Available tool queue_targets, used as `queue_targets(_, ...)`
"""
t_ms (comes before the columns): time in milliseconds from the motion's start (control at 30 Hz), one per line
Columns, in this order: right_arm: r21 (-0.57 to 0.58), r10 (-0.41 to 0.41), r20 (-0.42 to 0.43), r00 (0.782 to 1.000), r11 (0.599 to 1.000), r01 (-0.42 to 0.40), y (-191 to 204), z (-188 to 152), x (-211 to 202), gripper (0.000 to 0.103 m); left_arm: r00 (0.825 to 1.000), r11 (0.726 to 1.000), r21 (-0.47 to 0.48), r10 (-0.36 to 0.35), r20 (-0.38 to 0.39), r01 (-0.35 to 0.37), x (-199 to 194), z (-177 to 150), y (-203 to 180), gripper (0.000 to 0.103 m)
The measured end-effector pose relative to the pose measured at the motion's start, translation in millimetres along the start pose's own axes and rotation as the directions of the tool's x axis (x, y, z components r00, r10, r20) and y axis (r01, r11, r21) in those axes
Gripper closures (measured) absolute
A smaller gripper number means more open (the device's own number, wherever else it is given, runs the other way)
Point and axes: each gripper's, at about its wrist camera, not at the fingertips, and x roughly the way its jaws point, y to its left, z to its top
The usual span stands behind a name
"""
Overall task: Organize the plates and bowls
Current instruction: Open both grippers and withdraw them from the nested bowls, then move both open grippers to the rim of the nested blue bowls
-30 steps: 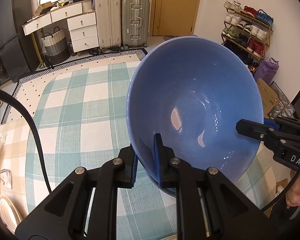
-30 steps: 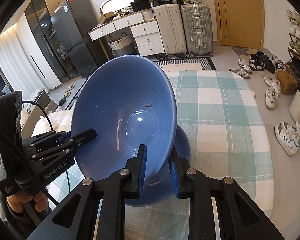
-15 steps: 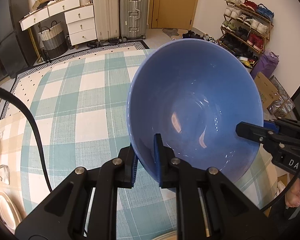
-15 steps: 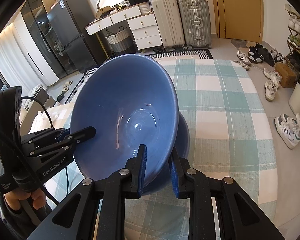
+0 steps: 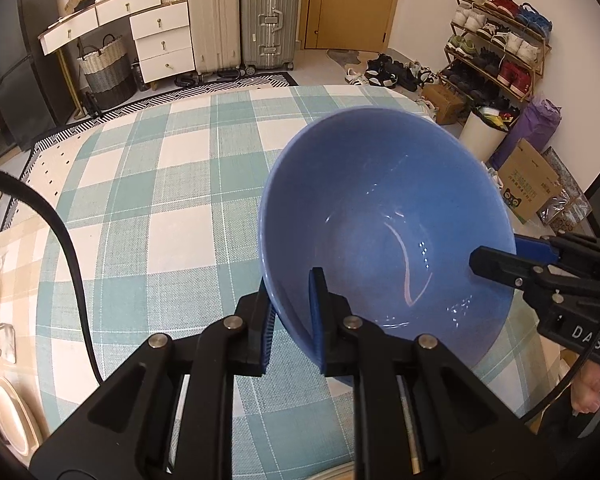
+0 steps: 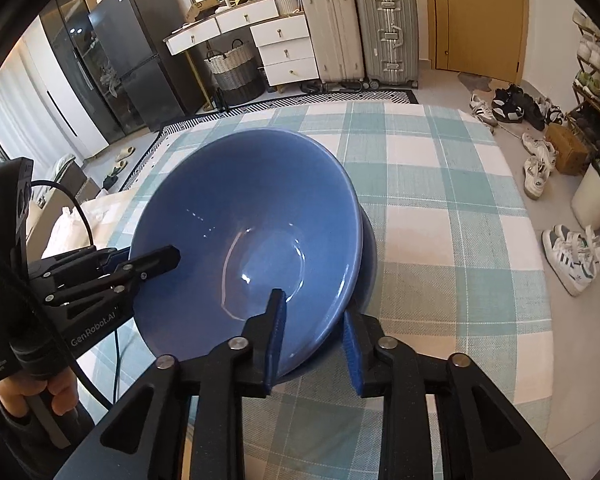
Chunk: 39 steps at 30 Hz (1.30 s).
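Note:
A large blue bowl [image 5: 380, 220] [image 6: 252, 208] leans tilted inside a second blue bowl [image 6: 370, 264], whose rim shows under its right side. My left gripper [image 5: 290, 296] is shut on the upper bowl's near rim, one pad inside and one outside. In the right wrist view that gripper [image 6: 156, 258] holds the bowl's left edge. My right gripper [image 6: 314, 316] straddles the near rim. Its jaws are opening and a gap shows between the outer pad and the bowl. From the left wrist view it [image 5: 492, 264] reaches in at the bowl's right edge.
Both bowls rest on a table under a green and white checked cloth [image 5: 160, 200]. A cream plate [image 5: 10, 412] lies at the near left. A black cable [image 5: 72, 260] crosses the left side. Suitcases, drawers and shoes stand on the floor beyond.
Both grippers have come down with the blue bowl, which now sits lower in the second bowl. The right gripper's jaws have spread apart off the rim.

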Motion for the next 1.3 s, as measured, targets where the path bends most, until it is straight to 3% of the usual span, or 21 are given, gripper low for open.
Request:
queue_targets(133,0.0,-0.022,0.026,0.999,1.0,0.022,-2,1,-6,0.056,1.0,1.0,-0.006,-0.004,0.0,0.004,6,2,2,0.089)
queue_targets(433,0.012,-0.003,0.045,0.999,1.0,0.003,-9,1,-16,0.056,1.0,1.0,-0.026,-0.013,0.017,0.014,9,3,13,0.088)
queue_targets(700,-0.005,0.014,0.061,0.998,1.0,-0.014,-2,0,-21,0.056,0.998,1.0,-0.008,-0.015,0.067,0.016,-5,-2,11,0.055)
queue_targets(833,-0.014,0.017,0.08,0.997,1.0,-0.016,1,1,-26,0.056,0.996,1.0,0.002,-0.018,0.092,0.018,-14,-4,10,0.045)
queue_targets(1000,-0.02,0.02,0.098,0.995,1.0,-0.019,1,-1,-29,0.044,0.993,1.0,0.013,-0.017,0.115,0.016,-24,-8,8,0.032)
queue_targets(1067,-0.027,0.032,0.111,0.993,0.999,-0.029,1,-1,-31,0.032,0.992,1.0,0.015,-0.02,0.122,0.018,-26,-9,8,0.03)
queue_targets(1300,-0.046,0.057,0.118,0.991,0.998,-0.052,4,-2,-34,0.016,0.991,0.999,0.017,-0.048,0.128,0.046,-36,-14,8,0.026)
